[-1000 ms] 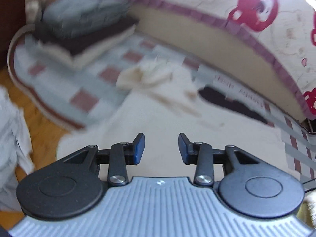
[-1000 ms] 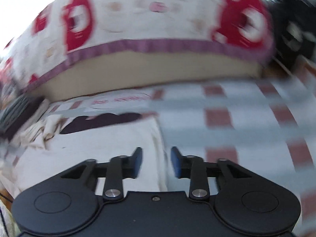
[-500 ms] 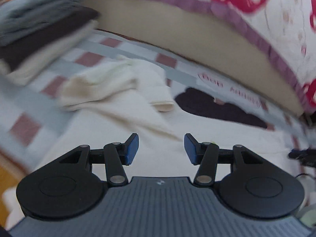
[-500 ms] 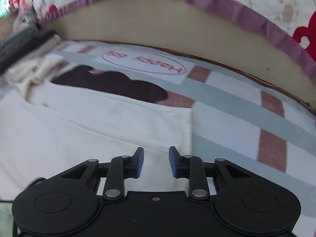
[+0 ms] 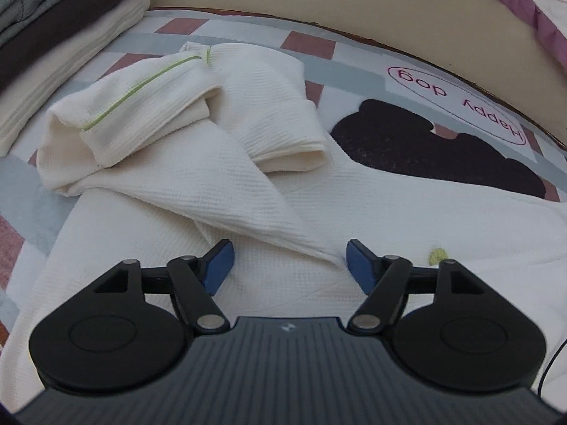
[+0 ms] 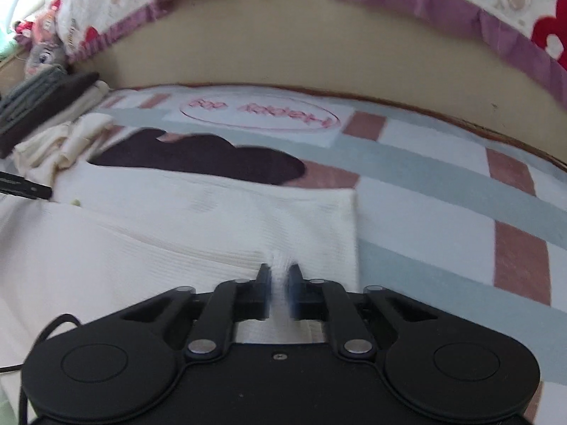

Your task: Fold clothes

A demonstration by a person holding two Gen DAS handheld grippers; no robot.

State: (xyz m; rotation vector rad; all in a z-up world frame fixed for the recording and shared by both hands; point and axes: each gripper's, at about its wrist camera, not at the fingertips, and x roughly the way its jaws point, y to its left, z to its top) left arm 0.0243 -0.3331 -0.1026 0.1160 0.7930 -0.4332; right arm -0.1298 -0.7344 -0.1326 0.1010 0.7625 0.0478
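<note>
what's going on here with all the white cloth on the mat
A person with a handheld gripper in each hand is folding a cream garment spread on a checked mat. The right gripper has pinched the fabric near the garment's right edge. The left gripper is open, hovering low over the crumpled sleeve area, gripping nothing. A stack of folded clothes sits to the left.

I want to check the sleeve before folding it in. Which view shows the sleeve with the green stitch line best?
The left wrist view. The sleeve lies sharp and close there, bunched at the garment's far left, its green stitching clear. The right wrist view shows it only as a small, blurred cream bundle at the left edge.
</note>
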